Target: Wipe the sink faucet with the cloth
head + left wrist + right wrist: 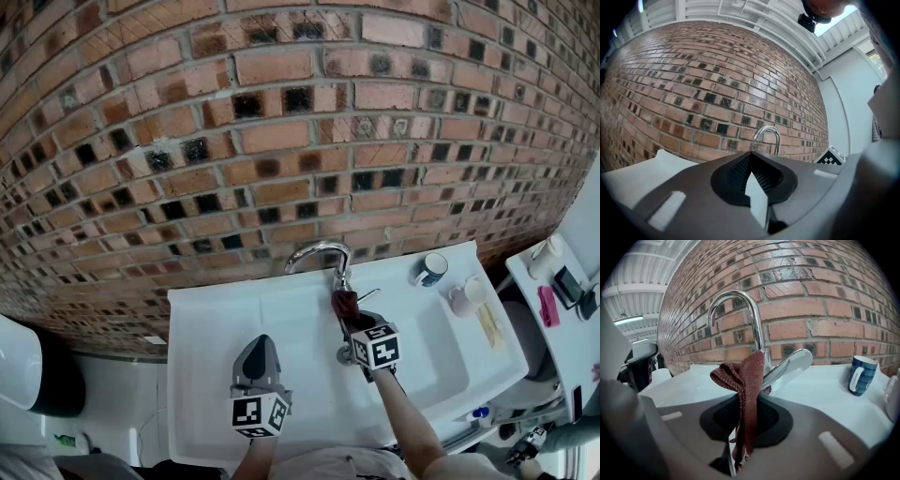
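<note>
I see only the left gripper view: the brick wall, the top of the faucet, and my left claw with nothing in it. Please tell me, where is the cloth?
Observer: The right claw is shut on the dark red cloth, which stands up out of it in a bunch.
Operator: Is the cloth at the faucet?
Observer: Yes. In the right gripper view the top of the cloth lies against the upright pipe of the faucet, beside the base of the lever.
Operator: Does anything stand close on that side?
Observer: A blue mug stands on the sink rim, to the right of the faucet and apart from the cloth.
</note>
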A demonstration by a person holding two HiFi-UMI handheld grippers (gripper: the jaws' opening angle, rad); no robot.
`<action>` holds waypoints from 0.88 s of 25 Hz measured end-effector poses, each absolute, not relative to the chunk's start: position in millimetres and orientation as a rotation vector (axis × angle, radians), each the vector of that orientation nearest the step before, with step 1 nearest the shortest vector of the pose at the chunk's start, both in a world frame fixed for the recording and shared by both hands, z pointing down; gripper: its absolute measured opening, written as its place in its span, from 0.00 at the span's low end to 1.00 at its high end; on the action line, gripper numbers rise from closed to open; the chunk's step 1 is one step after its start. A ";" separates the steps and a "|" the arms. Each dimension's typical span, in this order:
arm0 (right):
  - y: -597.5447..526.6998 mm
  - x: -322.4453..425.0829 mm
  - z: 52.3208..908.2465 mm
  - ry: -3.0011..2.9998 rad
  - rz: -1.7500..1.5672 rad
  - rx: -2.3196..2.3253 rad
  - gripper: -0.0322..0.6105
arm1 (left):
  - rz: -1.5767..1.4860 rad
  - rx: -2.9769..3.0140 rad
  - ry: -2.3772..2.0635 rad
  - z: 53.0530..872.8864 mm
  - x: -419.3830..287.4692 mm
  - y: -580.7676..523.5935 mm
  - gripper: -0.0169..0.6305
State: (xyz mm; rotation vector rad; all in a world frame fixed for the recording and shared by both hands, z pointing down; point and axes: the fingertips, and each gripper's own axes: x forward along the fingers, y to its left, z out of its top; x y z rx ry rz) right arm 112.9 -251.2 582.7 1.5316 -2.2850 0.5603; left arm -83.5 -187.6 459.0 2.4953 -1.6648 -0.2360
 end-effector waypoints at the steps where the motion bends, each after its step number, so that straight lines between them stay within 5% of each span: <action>1: -251.7 113.9 582.1 -2.283 0.547 1.529 0.12 | -0.236 2.495 -1.664 459.1 -83.1 -188.3 0.02; 22: -244.0 198.4 511.6 -2.215 0.571 1.957 0.12 | -0.259 2.498 -1.634 459.4 -77.1 -190.2 0.02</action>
